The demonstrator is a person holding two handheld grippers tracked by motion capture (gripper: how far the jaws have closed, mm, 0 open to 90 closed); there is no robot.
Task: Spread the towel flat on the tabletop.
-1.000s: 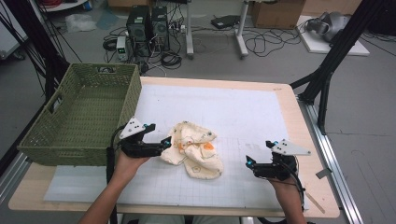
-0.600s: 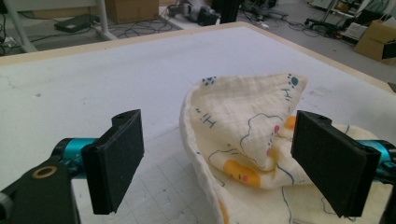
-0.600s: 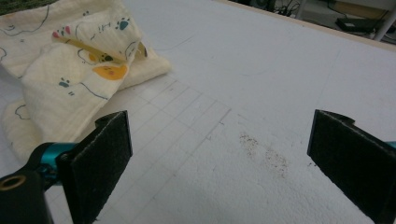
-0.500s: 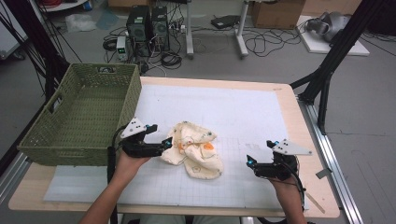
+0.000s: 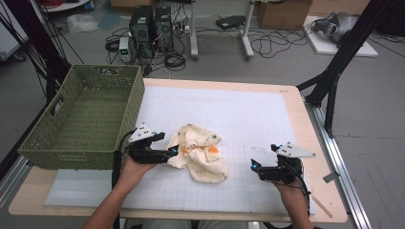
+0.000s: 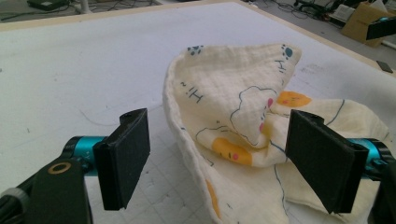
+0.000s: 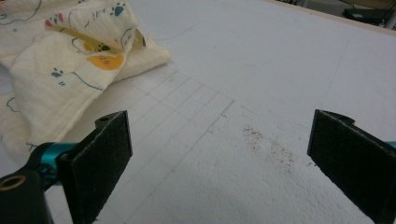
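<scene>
Already straddling the near-left edge of the crumpled cloth [image 6: 243,135] on the white mat [image 5: 248,119]: left gripper [image 5: 173,151], jaws wide, just closing slightly, not yet pinching. Well to the right, right gripper [image 5: 254,165], jaws wide, nothing held.

Open white mat [image 5: 248,114] all around the crumpled cloth [image 5: 200,152] on its far and right sides, wide passage there. Left of the cloth the green basket [image 5: 86,119] walls things off, its near corner close by. The left gripper [image 5: 173,152] fills that narrow gap beside the cloth.
</scene>
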